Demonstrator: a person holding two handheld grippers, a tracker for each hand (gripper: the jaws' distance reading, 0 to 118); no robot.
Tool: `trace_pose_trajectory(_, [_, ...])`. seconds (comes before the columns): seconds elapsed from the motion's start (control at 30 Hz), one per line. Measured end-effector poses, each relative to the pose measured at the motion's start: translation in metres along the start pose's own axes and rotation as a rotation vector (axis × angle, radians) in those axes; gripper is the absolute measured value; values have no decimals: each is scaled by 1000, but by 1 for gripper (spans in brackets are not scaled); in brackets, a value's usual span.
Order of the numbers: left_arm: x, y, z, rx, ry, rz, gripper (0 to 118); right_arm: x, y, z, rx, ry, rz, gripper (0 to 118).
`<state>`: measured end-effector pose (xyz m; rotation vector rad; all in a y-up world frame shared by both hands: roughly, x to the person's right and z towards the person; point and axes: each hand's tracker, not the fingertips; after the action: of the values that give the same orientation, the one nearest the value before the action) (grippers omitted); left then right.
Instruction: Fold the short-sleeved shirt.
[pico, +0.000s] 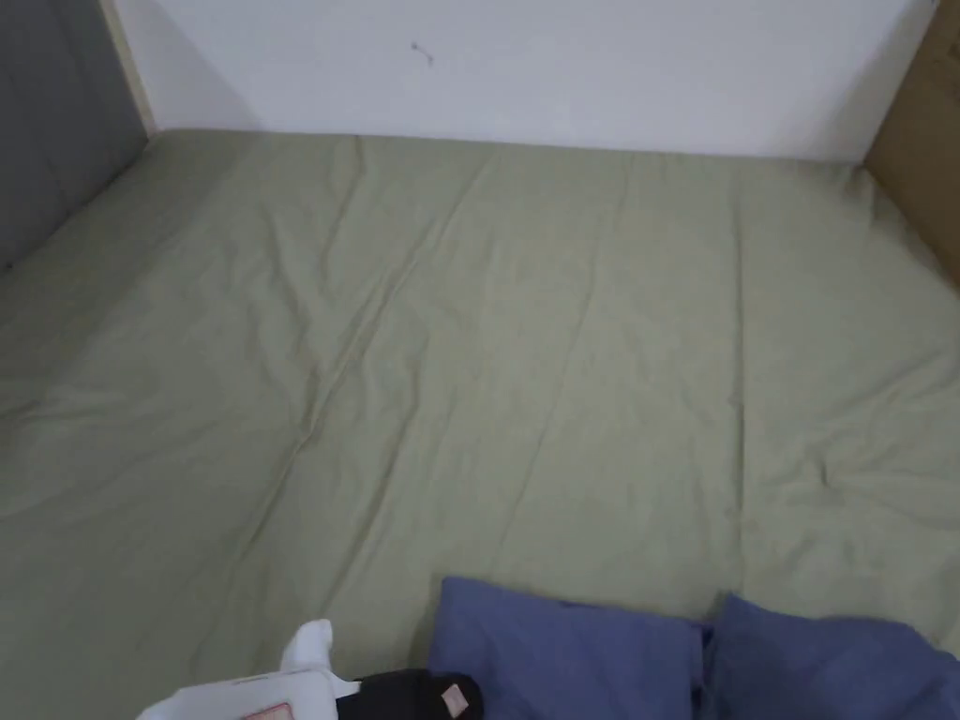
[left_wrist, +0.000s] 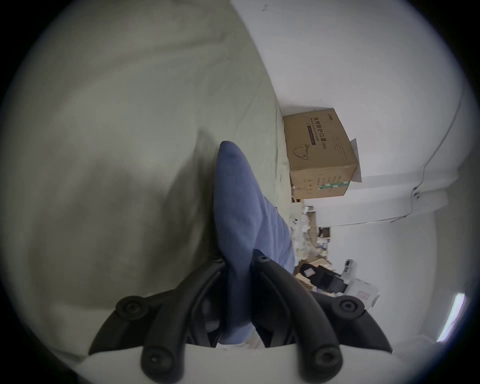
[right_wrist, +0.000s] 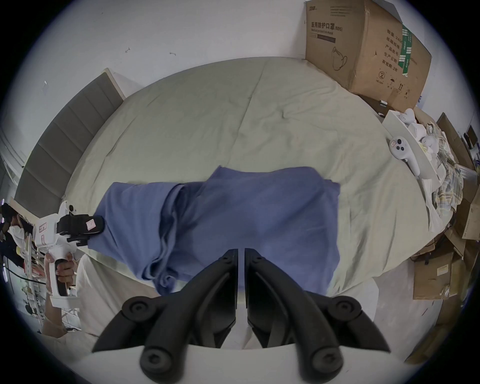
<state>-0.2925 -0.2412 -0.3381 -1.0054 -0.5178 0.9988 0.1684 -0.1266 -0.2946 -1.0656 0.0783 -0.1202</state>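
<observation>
The blue short-sleeved cotton shirt (right_wrist: 233, 220) lies at the near edge of the bed, on the pale green bedsheet (pico: 525, 356). It is spread across the edge, bunched at the collar side, with part of it draping over the front. In the head view it sits along the bottom of the frame (pico: 656, 656), with most of the sheet beyond it bare.

Handling, as a judgement: the shirt is light, limp and not fragile. It will sag and crease wherever it is unsupported, and it may drag on the sheet. You should take it at hems, shoulder seams or corners, pinching through both layers, and keep the two holds level so the fold falls straight.

Your left gripper (left_wrist: 237, 262) has both jaws pressed on a raised ridge of the blue cloth, which runs up between them. In the right gripper view this gripper (right_wrist: 80, 228) stands at the shirt's left end, held upright in your hand (right_wrist: 61, 267) at the bed's edge.

Your right gripper (right_wrist: 241, 253) has its jaws drawn together with only a thin gap. It hangs over the shirt's near portion, pointing across the bed. Whether cloth is caught between the tips cannot be told.

A brown cardboard box (right_wrist: 363, 49) stands at the far right corner of the bed.
</observation>
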Motion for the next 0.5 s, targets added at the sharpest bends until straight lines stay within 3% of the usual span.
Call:
trace_pose_trajectory(0.33, [-20,48,126,186,298,-37,13,-22,2,-8,-7,50,73,6])
trace_pose_trajectory(0.5, [20,32,131,211,307,-63,13,-16,-4,-15,-27,59,46,6])
